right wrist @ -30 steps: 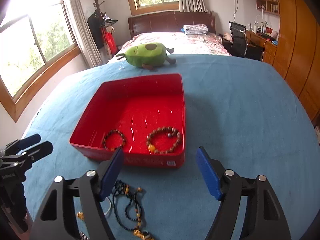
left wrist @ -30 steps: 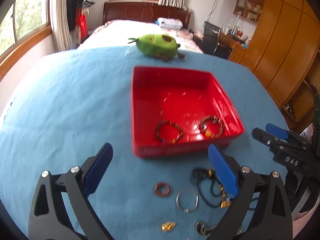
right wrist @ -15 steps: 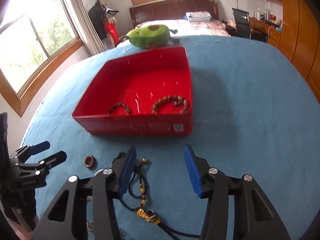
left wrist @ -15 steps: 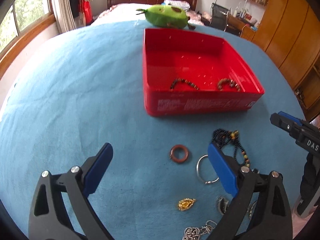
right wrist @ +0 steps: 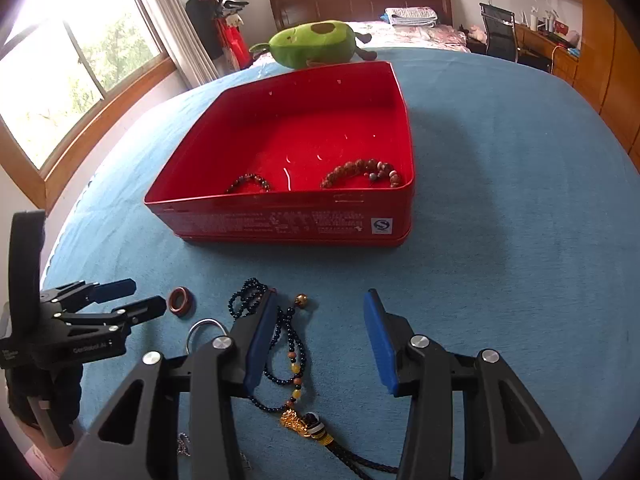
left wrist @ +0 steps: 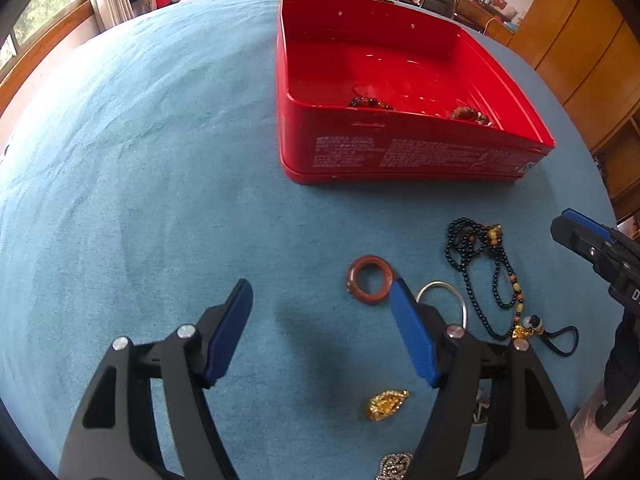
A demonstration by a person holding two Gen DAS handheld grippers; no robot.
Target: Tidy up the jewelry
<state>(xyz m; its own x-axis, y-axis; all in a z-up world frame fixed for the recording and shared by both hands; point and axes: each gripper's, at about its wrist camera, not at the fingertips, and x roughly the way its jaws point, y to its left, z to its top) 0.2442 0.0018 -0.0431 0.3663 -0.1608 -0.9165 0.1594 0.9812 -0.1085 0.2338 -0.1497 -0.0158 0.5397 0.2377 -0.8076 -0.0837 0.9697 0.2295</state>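
Note:
A red tin (left wrist: 400,156) (right wrist: 280,220) stands on the blue cloth and holds a dark bead bracelet (right wrist: 248,182) and a brown bead bracelet (right wrist: 360,170). In front of it lie a brown ring (left wrist: 370,280), a silver hoop (left wrist: 460,300), a black bead necklace (left wrist: 480,264) (right wrist: 288,344), a gold pendant (left wrist: 386,404) and a silver chain (left wrist: 394,466). My left gripper (left wrist: 320,296) hangs low over the cloth, its jaws closing, with the brown ring just inside its right fingertip and untouched. My right gripper (right wrist: 322,300) is also closing. The necklace's strands lie by its left finger, unpressed.
A green avocado plush (right wrist: 316,42) sits behind the tin. Beyond the cloth are a bed, a window on the left, a black chair (right wrist: 498,28) and wooden cupboards on the right. Each gripper shows at the side of the other's view.
Both grippers have sunk toward the cloth and tilted down onto the loose jewelry. Both pairs of jaws have narrowed. Nothing has been taken hold of.

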